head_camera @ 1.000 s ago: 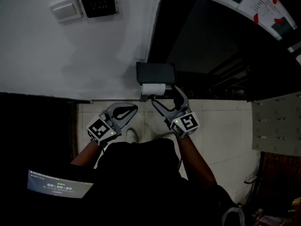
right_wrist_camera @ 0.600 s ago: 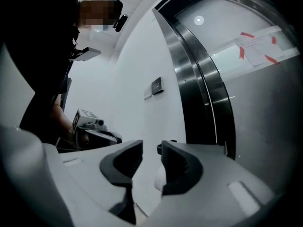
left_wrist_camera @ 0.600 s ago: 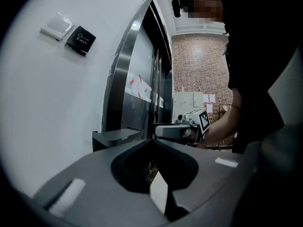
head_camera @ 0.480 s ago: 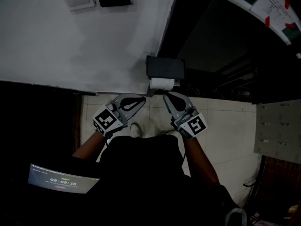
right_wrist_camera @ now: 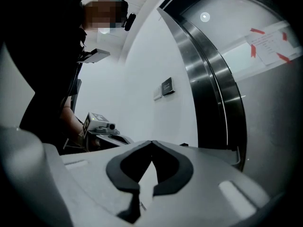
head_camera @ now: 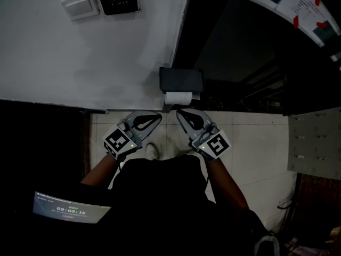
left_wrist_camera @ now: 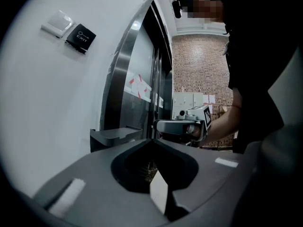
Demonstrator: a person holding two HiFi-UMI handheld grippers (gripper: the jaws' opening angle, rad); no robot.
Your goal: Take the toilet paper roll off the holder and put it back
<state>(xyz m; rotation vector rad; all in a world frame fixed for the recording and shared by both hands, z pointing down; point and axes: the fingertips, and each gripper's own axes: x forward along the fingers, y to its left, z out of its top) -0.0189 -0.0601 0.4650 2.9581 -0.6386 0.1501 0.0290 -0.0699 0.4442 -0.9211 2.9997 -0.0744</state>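
A white toilet paper roll point(head_camera: 177, 97) hangs under a dark holder point(head_camera: 180, 80) fixed to the white wall beside a metal door frame. My left gripper point(head_camera: 158, 116) points up at the roll from the lower left, jaws shut with nothing between them. My right gripper point(head_camera: 179, 112) sits just below the roll on the right, jaws shut and empty, tips a little short of the paper. In the left gripper view the holder's lid point(left_wrist_camera: 113, 135) shows beyond the closed tips point(left_wrist_camera: 152, 140), with the right gripper point(left_wrist_camera: 182, 126) opposite. The roll is hidden in both gripper views.
A light switch point(head_camera: 79, 6) and a black EXIT plate point(head_camera: 118, 0) sit high on the wall. A steel-framed door point(right_wrist_camera: 222, 93) with taped paper point(head_camera: 301, 4) is at the right. Pale floor tiles point(head_camera: 256, 137) lie below, and a lit screen point(head_camera: 69, 208) shows at lower left.
The right gripper's jaws went from spread wide beside the roll to shut. Both grippers drew together under the roll.
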